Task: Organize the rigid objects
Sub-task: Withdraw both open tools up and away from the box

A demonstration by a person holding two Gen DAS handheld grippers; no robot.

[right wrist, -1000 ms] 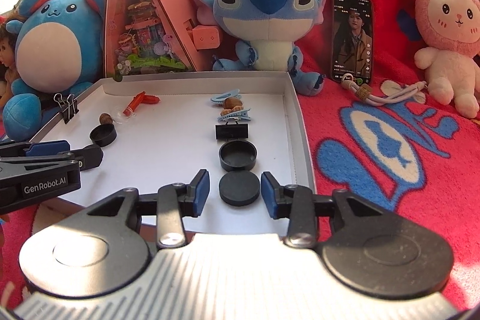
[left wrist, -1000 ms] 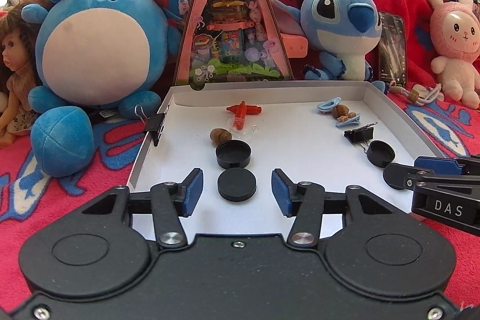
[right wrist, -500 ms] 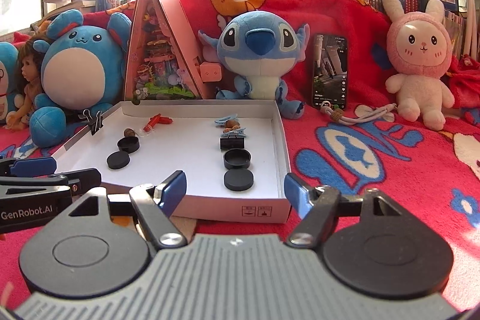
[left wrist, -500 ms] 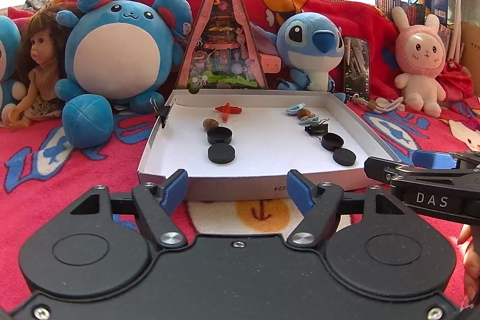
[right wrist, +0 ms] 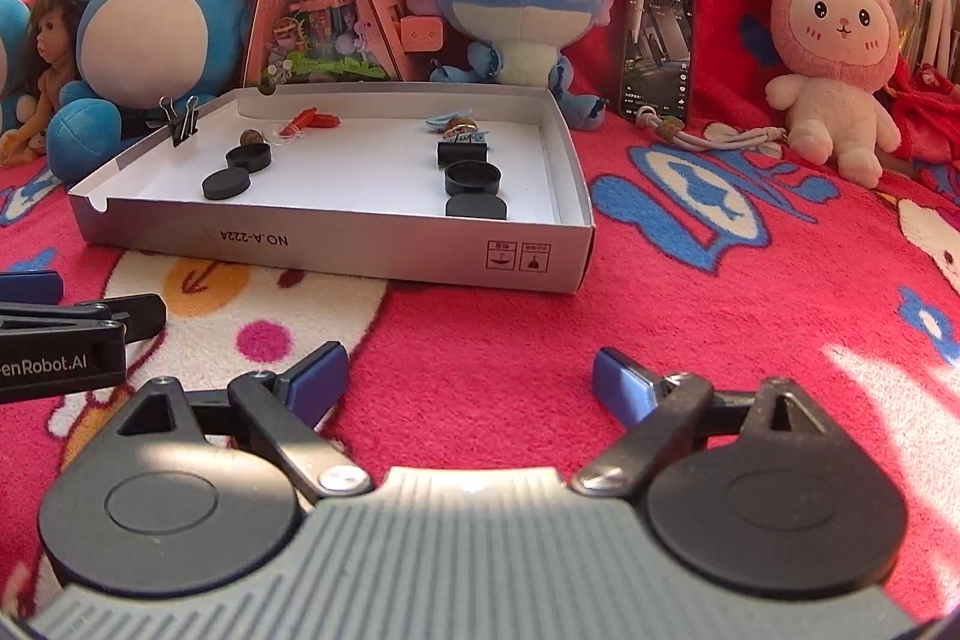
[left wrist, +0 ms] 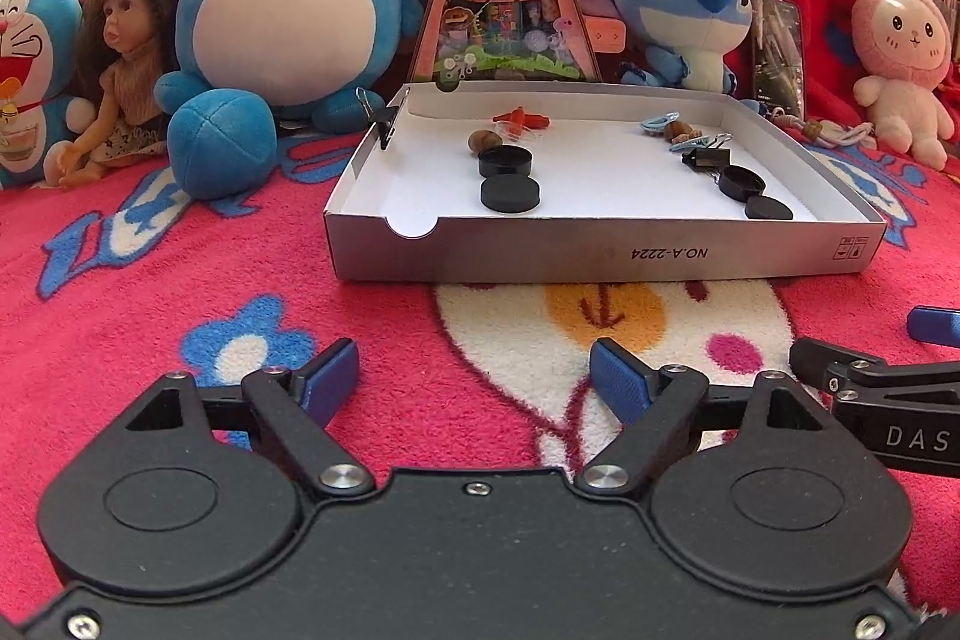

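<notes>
Both tools hang over the red patterned fleece blanket (left wrist: 150,292), short of the shallow white cardboard box (left wrist: 600,250) that sits on it. The left gripper (left wrist: 474,376) has its blue-padded jaws spread wide, having just been opening, with only blanket between them; the right gripper (right wrist: 468,376) is the same, jaws parted wide after just opening, nothing in them. Inside the box the small things lie in two loose rows. On the left row, a flat black round lid (left wrist: 510,194) lies nearest the front wall, just behind it a black round cap (left wrist: 506,160), then a brown nut (left wrist: 485,140) and a red-orange plastic piece (left wrist: 521,118). On the right row, a second black disc (right wrist: 476,207) lies in front of a second black cap (right wrist: 472,177), then a black binder clip (right wrist: 462,152) and light blue hair clips (right wrist: 450,121). Another binder clip (right wrist: 180,118) is clamped upright on the box's left wall. A blue round plush toy (left wrist: 288,10) sits behind the box.
</notes>
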